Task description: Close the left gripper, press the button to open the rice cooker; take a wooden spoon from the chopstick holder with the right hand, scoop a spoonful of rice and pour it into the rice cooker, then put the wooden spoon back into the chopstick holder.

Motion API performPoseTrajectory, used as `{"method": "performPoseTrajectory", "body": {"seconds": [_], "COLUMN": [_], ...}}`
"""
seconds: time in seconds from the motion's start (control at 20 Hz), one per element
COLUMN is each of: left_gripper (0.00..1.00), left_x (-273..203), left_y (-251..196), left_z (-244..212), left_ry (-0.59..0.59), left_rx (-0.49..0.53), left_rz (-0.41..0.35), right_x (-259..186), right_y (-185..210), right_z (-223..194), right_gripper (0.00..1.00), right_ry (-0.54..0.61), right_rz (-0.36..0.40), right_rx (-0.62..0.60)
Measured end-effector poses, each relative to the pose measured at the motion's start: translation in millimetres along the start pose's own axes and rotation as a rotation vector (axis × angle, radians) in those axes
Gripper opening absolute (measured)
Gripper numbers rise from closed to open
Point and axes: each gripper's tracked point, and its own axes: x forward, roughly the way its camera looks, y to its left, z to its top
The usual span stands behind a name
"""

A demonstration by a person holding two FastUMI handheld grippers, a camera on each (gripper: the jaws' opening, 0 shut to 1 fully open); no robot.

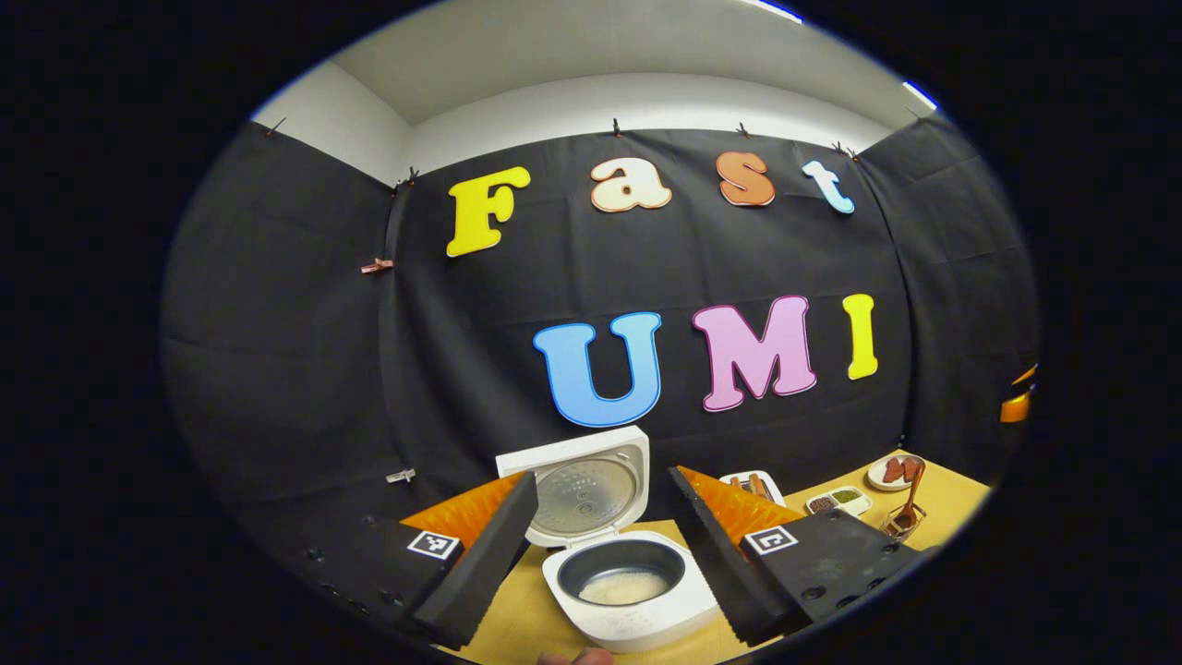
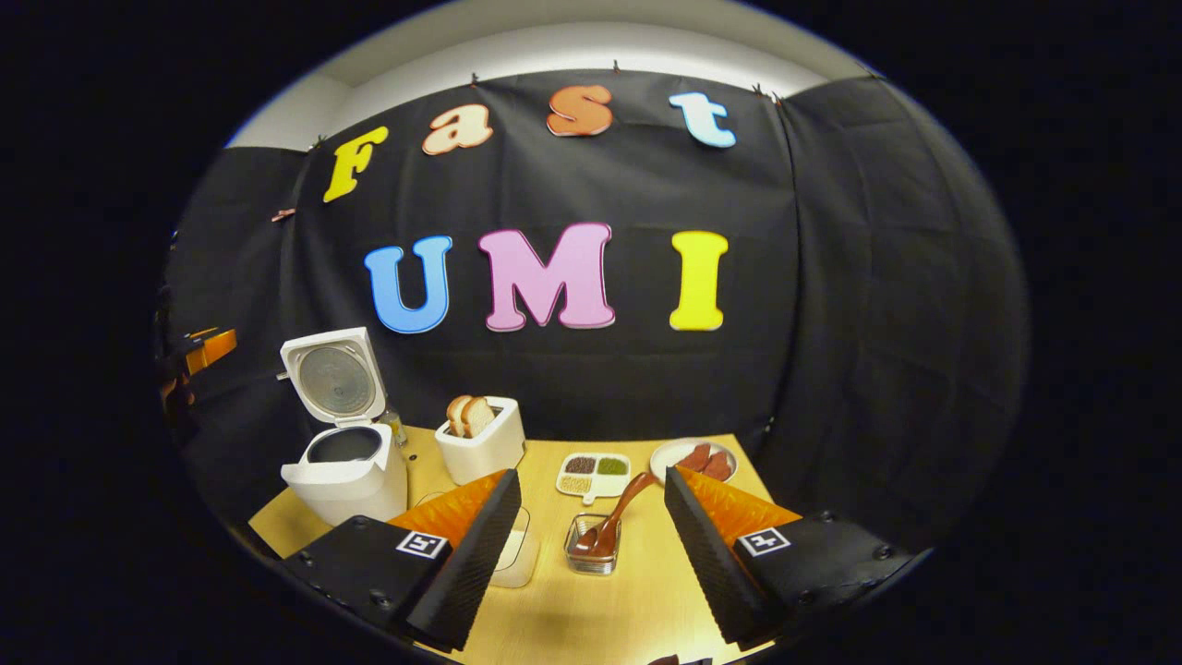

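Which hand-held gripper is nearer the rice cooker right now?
Left. The left hand-held gripper hangs open right over the rice cooker; the right hand-held gripper is off to its side, facing the wooden spoon.

Black cloth (image 2: 831, 305) is hanging as the booth's wall, pinned with small clips along its top edge. Above it, a white wall (image 1: 637, 106) and ceiling (image 1: 591, 46) are showing. A light wooden table (image 2: 600, 619) is standing below, shining under the light.
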Motion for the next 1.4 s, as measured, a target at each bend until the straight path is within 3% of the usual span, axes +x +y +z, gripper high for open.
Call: {"method": "performPoseTrajectory", "body": {"seconds": [0.05,0.1,0.35,0.65,0.8,0.95,1.05,1.1,1.4], "left_gripper": [1.0,0.96,0.96,0.96,0.97,0.96,0.96,0.97,0.96], "left_x": [-6,-12,-38,-61,-66,-73,-77,-78,-78], "left_y": [-3,-5,-14,-21,-18,-16,-16,-16,-10], "left_z": [-6,-11,-30,-38,-39,-49,-54,-57,-62], "left_ry": [0.018,0.032,0.106,0.158,0.176,0.198,0.213,0.221,0.236], "left_rx": [-0.006,-0.011,-0.028,-0.036,-0.026,-0.025,-0.014,-0.01,-0.028], "left_rz": [0.011,0.025,0.112,0.184,0.221,0.255,0.268,0.27,0.276], "right_x": [17,33,111,185,217,242,251,253,238], "right_y": [-11,-19,-50,-53,-53,-47,-43,-41,-27], "right_z": [-18,-31,-85,-138,-159,-173,-178,-175,-157], "right_gripper": [0.98,0.98,0.96,0.96,0.89,0.76,0.42,0.31,0.13], "right_ry": [0.051,0.088,0.227,0.331,0.355,0.365,0.36,0.348,0.282], "right_rz": [0.003,0.008,0.029,0.085,0.088,0.091,0.085,0.081,0.109], "right_rx": [0.032,0.063,0.17,0.206,0.214,0.221,0.202,0.191,0.195]}}
